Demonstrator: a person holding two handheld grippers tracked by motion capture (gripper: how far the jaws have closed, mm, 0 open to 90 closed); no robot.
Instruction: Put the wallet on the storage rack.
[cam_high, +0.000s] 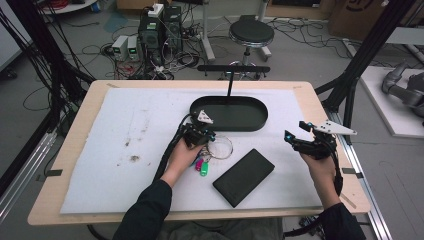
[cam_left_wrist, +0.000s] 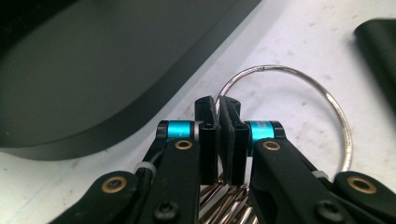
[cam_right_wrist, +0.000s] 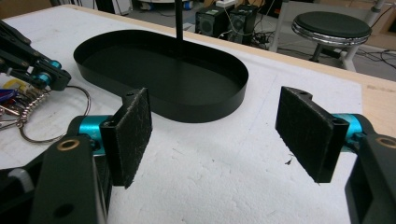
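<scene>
The left gripper (cam_left_wrist: 218, 109) jaws are clamped, apparently on the key ring (cam_left_wrist: 299, 74), at the tray's (cam_high: 260, 120) 7 o'clock; right gripper (cam_right_wrist: 215, 135) jaws gape empty.

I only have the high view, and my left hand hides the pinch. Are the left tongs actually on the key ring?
Observer: Yes. In the left gripper view, the left tongs are shut on the wire of the key ring.
Operator: Are the right tongs holding anything?
Observer: No. The right gripper view shows the right tongs wide open, with nothing between the pads.
Operator: Is the tray free inside?
Observer: From that same view, the black tray holds nothing but its upright post.
</scene>
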